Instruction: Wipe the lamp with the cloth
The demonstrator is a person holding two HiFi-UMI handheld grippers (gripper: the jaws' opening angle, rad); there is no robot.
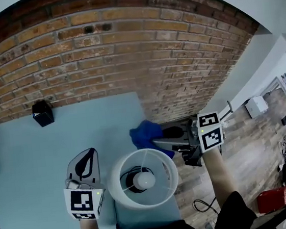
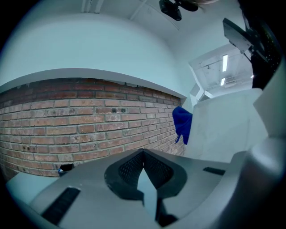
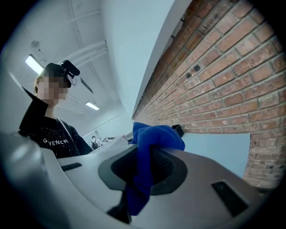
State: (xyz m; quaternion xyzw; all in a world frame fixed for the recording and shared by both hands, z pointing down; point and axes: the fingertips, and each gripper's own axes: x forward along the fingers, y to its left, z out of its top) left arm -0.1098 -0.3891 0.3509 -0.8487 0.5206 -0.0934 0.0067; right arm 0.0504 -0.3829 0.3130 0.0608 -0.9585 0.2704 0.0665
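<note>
The lamp (image 1: 142, 178) stands near the front edge of the pale blue table (image 1: 31, 165). I look down into its white drum shade at the bulb (image 1: 144, 179). My right gripper (image 1: 158, 139) comes in from the right, shut on the blue cloth (image 1: 146, 134), which sits just behind the shade's far rim. In the right gripper view the cloth (image 3: 152, 143) is bunched between the jaws of that gripper (image 3: 149, 154). My left gripper (image 1: 89, 153) hovers left of the shade, shut and empty. In the left gripper view its jaws (image 2: 143, 154) meet, and the cloth (image 2: 182, 124) hangs against the shade (image 2: 223, 129).
A small black box (image 1: 43, 112) sits at the table's far left against the brick wall (image 1: 125, 52). The table's right edge runs just right of the lamp. Beyond it is wooden floor with a cable (image 1: 204, 204) and a red box (image 1: 271, 199).
</note>
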